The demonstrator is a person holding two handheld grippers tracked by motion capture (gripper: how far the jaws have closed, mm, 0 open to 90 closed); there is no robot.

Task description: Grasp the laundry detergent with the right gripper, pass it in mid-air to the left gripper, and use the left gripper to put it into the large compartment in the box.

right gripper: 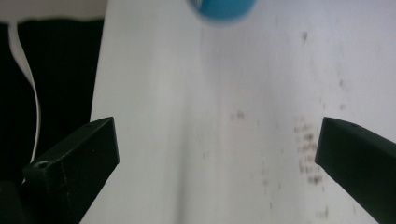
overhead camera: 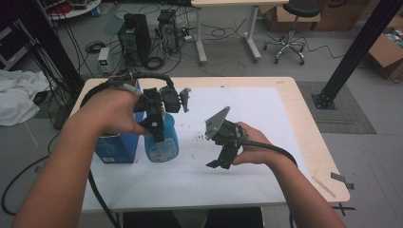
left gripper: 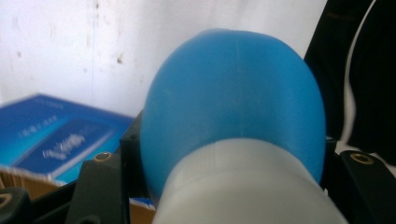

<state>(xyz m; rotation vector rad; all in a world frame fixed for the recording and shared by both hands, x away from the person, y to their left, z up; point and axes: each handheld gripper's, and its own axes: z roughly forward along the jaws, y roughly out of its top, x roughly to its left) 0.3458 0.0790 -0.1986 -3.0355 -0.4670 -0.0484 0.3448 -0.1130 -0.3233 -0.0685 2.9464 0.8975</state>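
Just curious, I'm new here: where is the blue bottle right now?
In the high view, the blue bottle is at the table's left, clamped in the left gripper, right beside the blue box.

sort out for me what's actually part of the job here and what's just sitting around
In use, as far as the frames suggest:
- left gripper, shut on the blue bottle
- right gripper, open over the white sheet

Lying about:
- blue box beside the bottle
- computer towers and stool on the floor
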